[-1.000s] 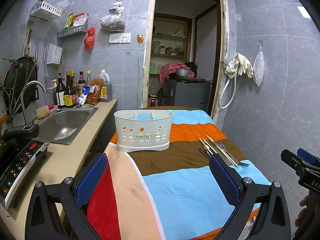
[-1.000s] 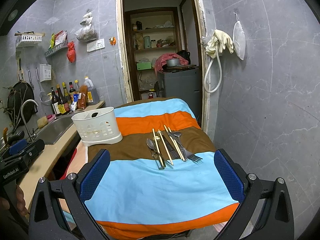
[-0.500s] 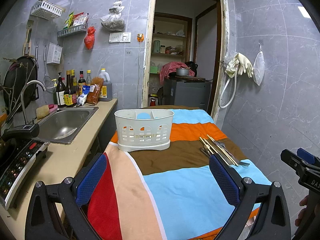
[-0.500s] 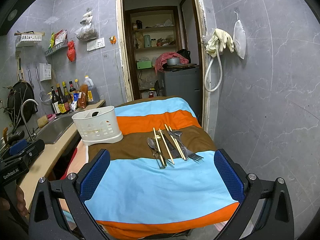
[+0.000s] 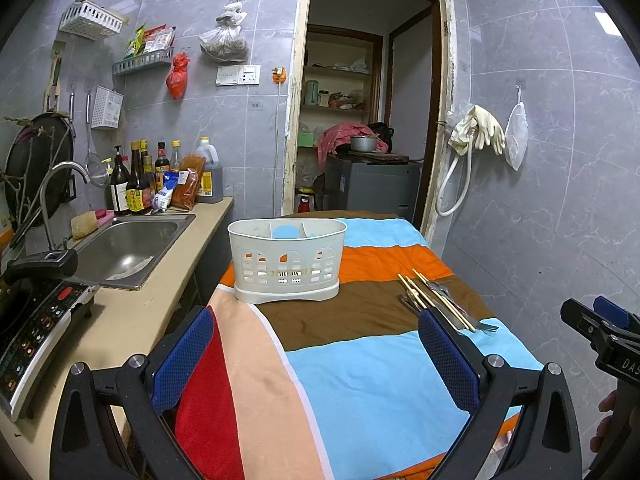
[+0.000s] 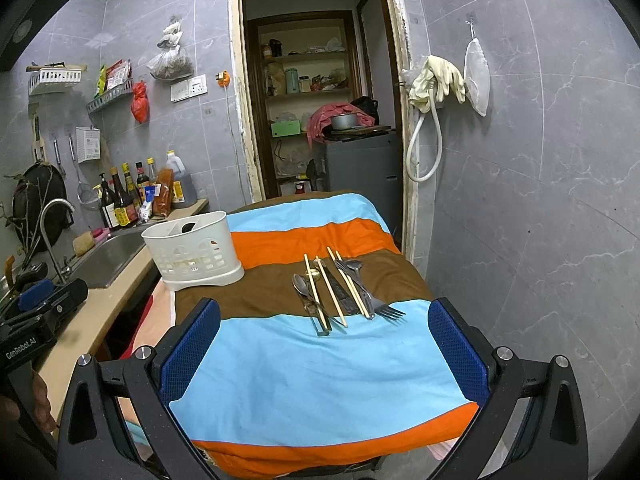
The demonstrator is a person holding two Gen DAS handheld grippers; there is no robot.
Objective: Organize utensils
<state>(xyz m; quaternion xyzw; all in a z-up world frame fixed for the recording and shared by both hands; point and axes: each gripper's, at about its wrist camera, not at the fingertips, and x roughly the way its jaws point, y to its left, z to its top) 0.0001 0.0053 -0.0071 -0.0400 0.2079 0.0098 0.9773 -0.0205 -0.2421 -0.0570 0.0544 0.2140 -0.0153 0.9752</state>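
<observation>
Tongs came nearest in both views: the left tongs (image 5: 316, 354) stood wide apart with nothing between their blue pads, low over the striped cloth (image 5: 360, 380) on the bench, and the right tongs (image 6: 324, 346) were likewise spread and empty above the light-blue band of that cloth. Just beyond the right tongs lay the utensils (image 6: 340, 290) in a loose row across the brown stripe: a spoon (image 6: 301, 285) at the left, pale chopsticks (image 6: 332, 286) side by side, and a fork (image 6: 386, 310) whose tines reached onto the blue band. In the left view the same utensils (image 5: 444, 300) sat to the right, partly hidden behind the right-hand pad. Farther back and well apart from them, the white caddy (image 5: 287, 260) stood upright on the cloth near its left edge. Beyond that were the sink (image 5: 124, 248) and a cluster of bottles (image 5: 136, 180) against the tiled wall.
</observation>
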